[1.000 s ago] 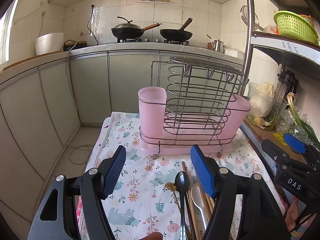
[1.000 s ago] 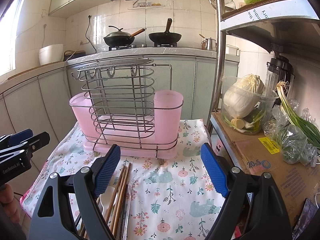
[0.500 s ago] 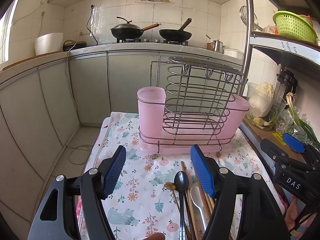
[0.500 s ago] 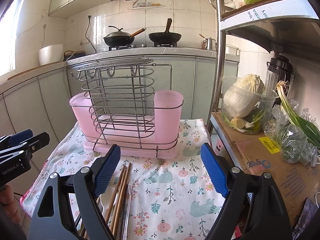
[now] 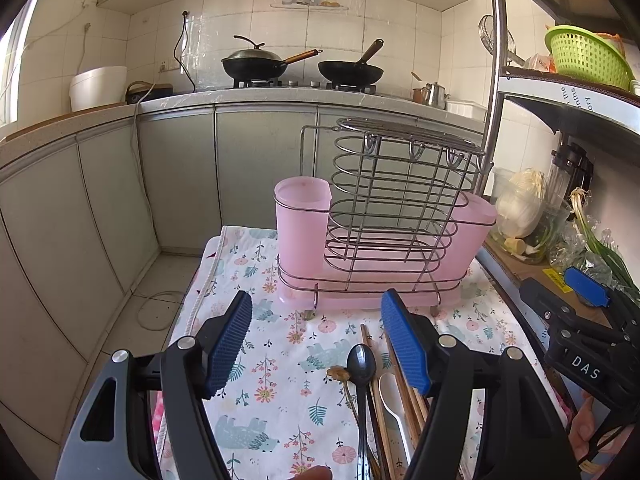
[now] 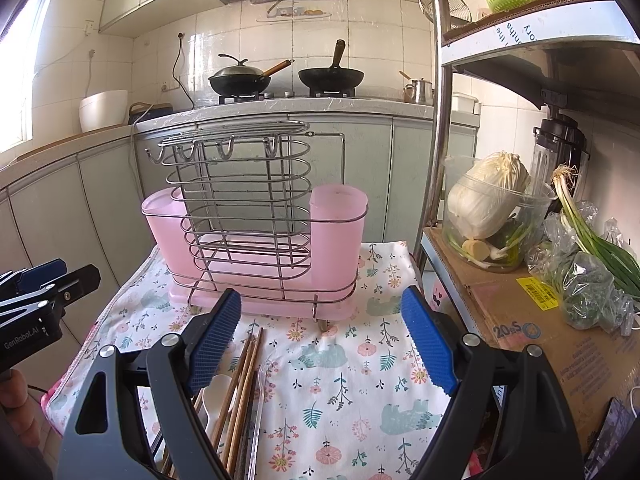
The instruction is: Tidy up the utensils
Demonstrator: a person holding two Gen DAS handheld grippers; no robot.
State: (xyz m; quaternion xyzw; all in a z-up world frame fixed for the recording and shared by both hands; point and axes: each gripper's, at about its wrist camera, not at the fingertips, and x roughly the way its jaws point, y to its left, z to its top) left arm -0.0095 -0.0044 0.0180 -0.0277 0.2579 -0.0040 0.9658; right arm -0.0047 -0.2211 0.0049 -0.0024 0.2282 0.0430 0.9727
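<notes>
Left wrist: both grippers, left and right, gape empty above floral cloth.
Chopsticks and spoon lie before rack; cabbage beside.

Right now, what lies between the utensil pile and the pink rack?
Only bare floral cloth separates the black spoon and wooden chopsticks from the pink wire rack; both wrist views show it.

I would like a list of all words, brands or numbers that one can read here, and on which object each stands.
"DAS": on the right gripper, seen from the left wrist.
"GenRobot.AI": on the left gripper, seen from the right wrist.
"20" and "S", partly legible: on the cardboard box.
Yellow barcode label: too small to read.
Shelf edge print: upside down, unreadable.
</notes>
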